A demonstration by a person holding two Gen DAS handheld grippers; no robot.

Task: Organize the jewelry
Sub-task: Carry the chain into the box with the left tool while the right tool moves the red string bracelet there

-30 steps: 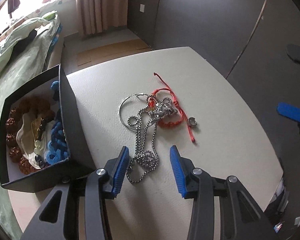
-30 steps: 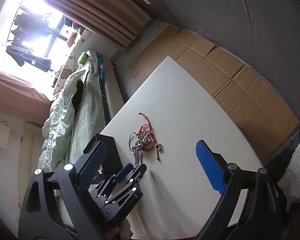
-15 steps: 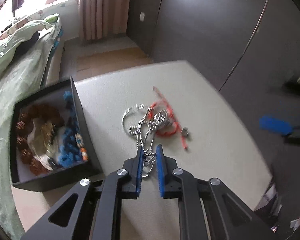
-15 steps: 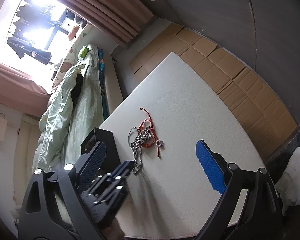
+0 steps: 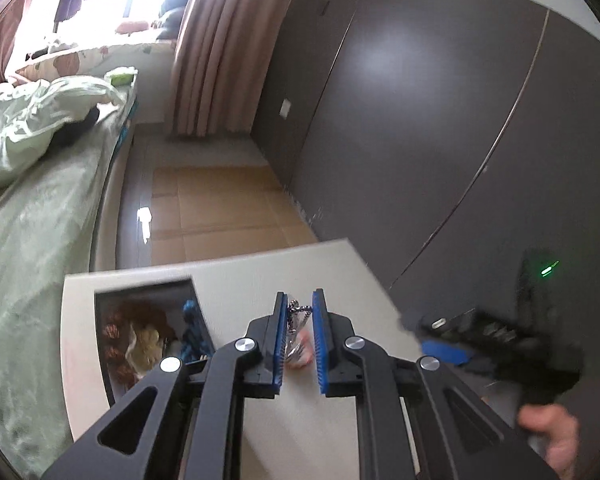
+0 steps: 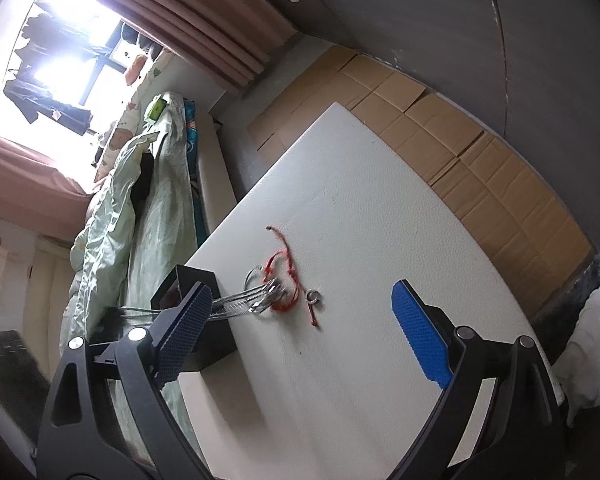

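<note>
Chain (image 5: 298, 314) links show between the 2 blue pads of the left gripper (image 5: 299, 316), low in the centre of the left wrist view; the jaws are nearly closed on that silver necklace, clamped near 1 end so the rest can trail free. In the right wrist view the chain (image 6: 244, 304) runs as a taut, blurred line from the left edge toward the tangle at mid-frame, where the red cord bracelet (image 6: 286, 276) and a small ring (image 6: 314, 298) lie on the white table (image 6: 380, 200). Pulling at a low slant looks meant to draw the necklace out of the knot. The black box (image 5: 140, 336), at lower left of the left view, already holds beads and blue pieces and sits just beside the grip, a likely destination. The left tool is raised and tipped toward the room. The right gripper (image 6: 308, 340) hangs above the table with its jaws spread wide, holding nothing.
</note>
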